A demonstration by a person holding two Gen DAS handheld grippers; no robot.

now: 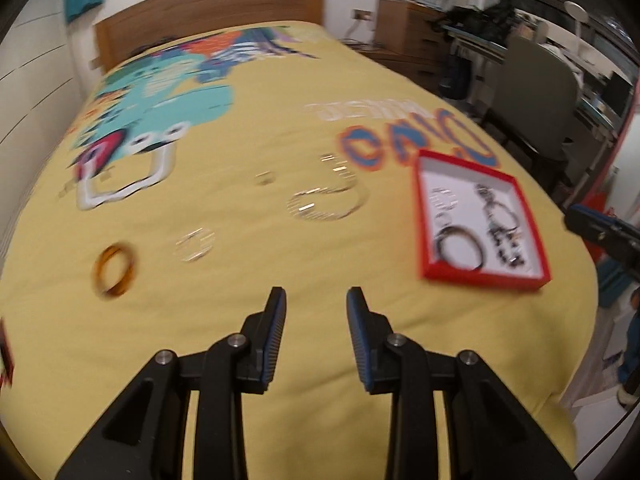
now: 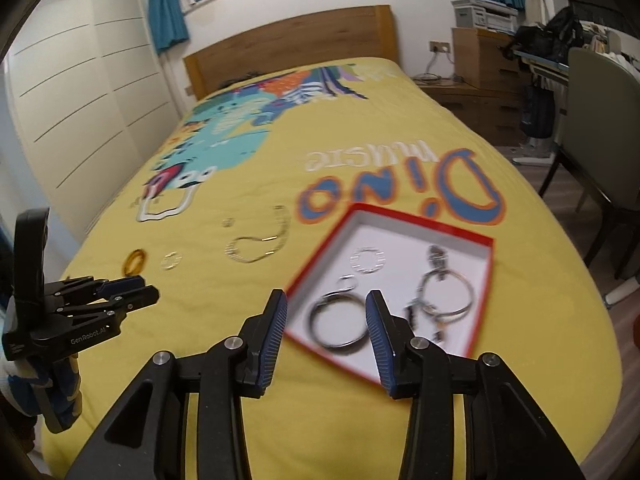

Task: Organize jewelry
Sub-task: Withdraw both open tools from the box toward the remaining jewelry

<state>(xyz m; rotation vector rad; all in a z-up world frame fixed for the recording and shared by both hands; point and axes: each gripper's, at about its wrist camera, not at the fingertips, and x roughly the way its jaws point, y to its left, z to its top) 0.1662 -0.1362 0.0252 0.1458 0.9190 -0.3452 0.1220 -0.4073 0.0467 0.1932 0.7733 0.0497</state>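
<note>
A red box with a white inside lies on the yellow bedspread and holds several rings and bracelets, among them a dark bangle. Loose on the spread are an amber ring, a small silver ring, a silver chain and a tiny piece. My left gripper is open and empty, short of the loose pieces. My right gripper is open and empty over the box's near edge.
The bed's wooden headboard is at the far end, with white wardrobe doors on the left. A chair and desk with drawers stand to the right of the bed. The bed edge drops off at right.
</note>
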